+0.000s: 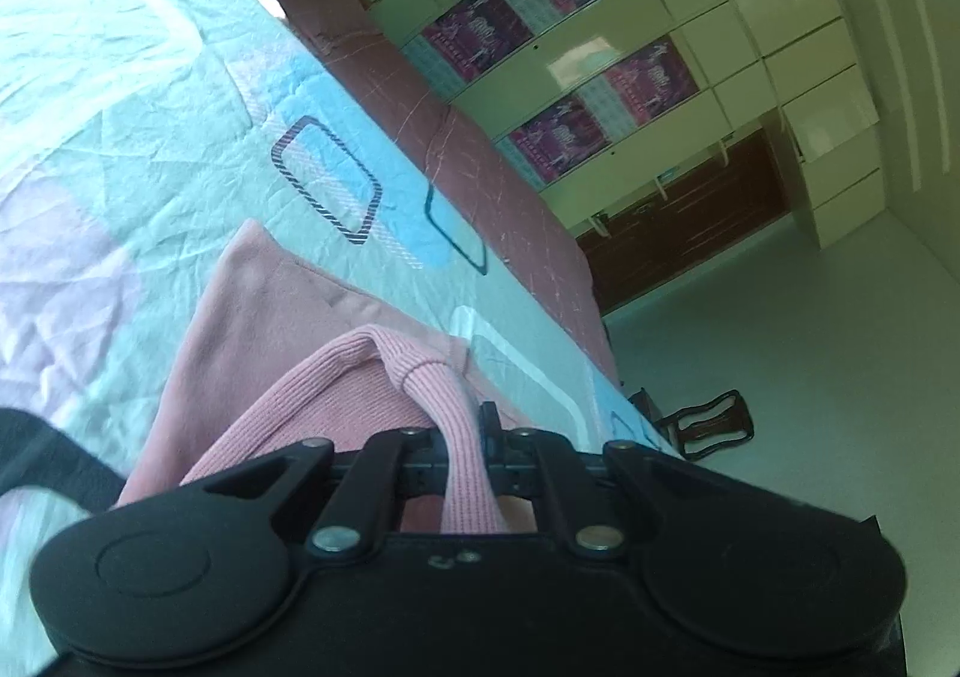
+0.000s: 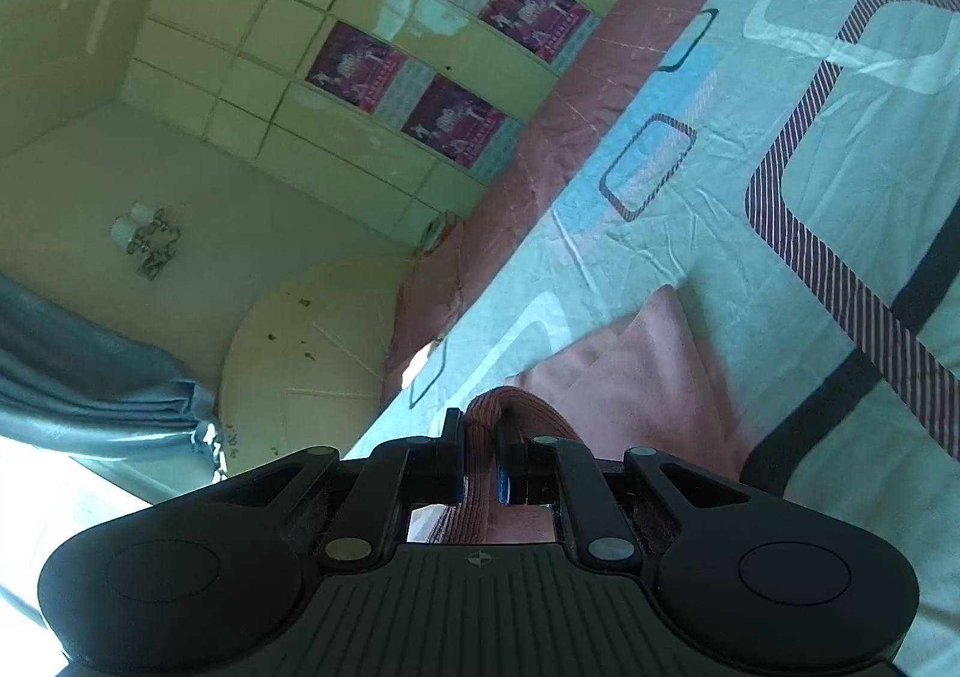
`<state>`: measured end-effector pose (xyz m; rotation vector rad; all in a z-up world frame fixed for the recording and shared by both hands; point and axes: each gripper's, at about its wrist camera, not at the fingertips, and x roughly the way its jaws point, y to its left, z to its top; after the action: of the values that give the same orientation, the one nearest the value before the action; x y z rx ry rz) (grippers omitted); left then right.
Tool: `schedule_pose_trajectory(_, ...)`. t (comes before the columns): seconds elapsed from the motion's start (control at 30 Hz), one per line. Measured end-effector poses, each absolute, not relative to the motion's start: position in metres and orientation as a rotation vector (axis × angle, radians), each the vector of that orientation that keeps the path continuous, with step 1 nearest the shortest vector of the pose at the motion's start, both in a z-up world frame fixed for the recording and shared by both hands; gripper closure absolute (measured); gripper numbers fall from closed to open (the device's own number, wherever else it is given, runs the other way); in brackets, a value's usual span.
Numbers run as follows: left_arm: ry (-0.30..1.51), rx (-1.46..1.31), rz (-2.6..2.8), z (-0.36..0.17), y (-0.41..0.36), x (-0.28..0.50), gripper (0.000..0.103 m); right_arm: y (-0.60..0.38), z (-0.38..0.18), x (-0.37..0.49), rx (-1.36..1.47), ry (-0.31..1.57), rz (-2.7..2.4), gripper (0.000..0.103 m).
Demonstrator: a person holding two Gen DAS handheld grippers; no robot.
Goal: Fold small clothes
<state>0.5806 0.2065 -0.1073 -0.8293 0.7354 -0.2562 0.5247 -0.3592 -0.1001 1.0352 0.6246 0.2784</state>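
A pink garment [image 1: 282,317] is spread on the patterned bedsheet [image 1: 120,107]. Its ribbed hem [image 1: 456,425] is pinched in the left gripper [image 1: 471,437], whose jaws are closed on it; another ribbed edge is clamped in the right gripper [image 2: 480,437]

Both wrist views look slantwise along the fingers, close over the bedsheet [image 1: 150,95]. They share the poster-covered wardrobe [image 2: 336,95] beyond.
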Motion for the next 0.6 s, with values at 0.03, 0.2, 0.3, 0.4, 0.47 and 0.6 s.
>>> schedule_pose_trajectory(0.03,0.763,-0.825,-0.245,-0.116,0.207,0.597,0.099,-0.359,-0.111,0.541,1.052,0.653,0.253,0.094)
schedule_pose_trajectory(0.2,0.849,-0.812,-0.209,-0.142,0.207,0.642,0.057,-0.362,-0.152,0.588,1.093,0.729,0.13,0.07)
schedule_pose_trajectory(0.3,0.763,-0.703,-0.2,-0.129,0.211,0.634,0.026,-0.365,-0.142,0.583,0.967,0.646,0.128,0.019)
schedule_pose_trajectory(0.4,0.78,-0.519,-0.24,-0.121,0.21,0.642,0.035,-0.344,-0.129,0.588,0.719,0.695,0.214,0.045)
schedule_pose_trajectory(0.47,0.806,-0.353,-0.257,-0.119,0.2,0.65,0.043,-0.323,-0.126,0.595,0.531,0.731,0.247,0.055)
schedule_pose_trajectory(0.6,0.83,-0.049,-0.29,-0.121,0.173,0.664,0.055,-0.293,-0.126,0.61,0.273,0.747,0.241,0.055)
